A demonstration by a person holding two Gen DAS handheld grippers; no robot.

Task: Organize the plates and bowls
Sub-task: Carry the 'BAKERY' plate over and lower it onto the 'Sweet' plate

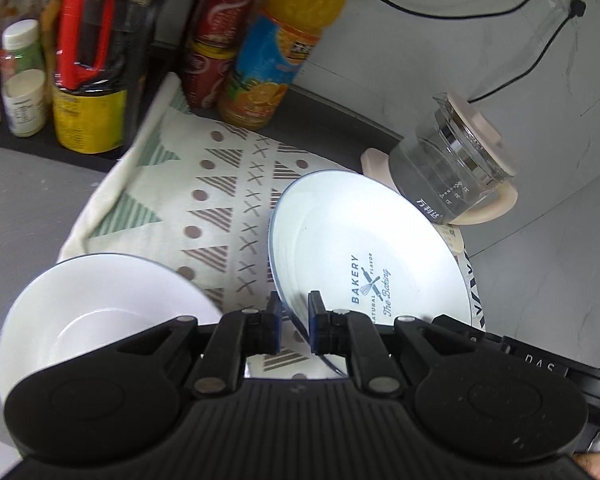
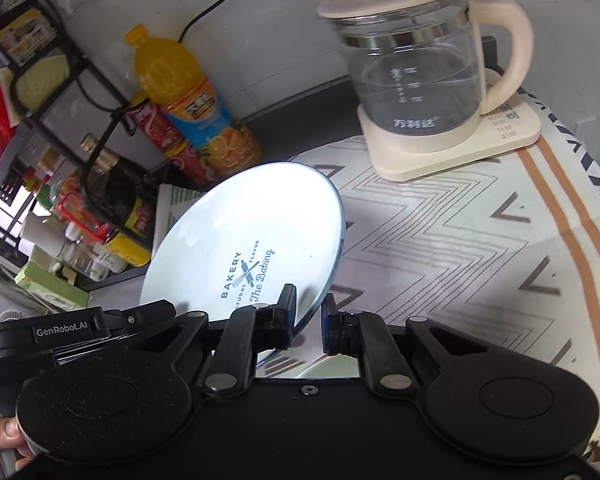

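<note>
Patterned cloth [image 1: 228, 200]: covers the counter. Plate [image 1: 372, 248], "BAKERY" print: tilted above the cloth, rim between both grippers' fingers. Glass kettle [image 2: 416, 80]: on its base, just behind the plate. White bowl [image 1: 100, 312]: left, on the cloth. Orange juice bottle [image 2: 188, 96], red cans [image 1: 216, 40]: rear. Left gripper [image 1: 294, 320], right gripper [image 2: 310, 314]: each slightly parted around the rim; firm contact cannot be told.

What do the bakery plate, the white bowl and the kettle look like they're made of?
Plate: probably glazed ceramic or enamel, glossy white with bright glare, a thin blue rim and printed lettering.
Bowl: looks the same, smooth shiny white with a dark rim line.
Kettle: clear glass body, since water and markings show through, with a matte cream lid, handle and base, likely plastic.
</note>
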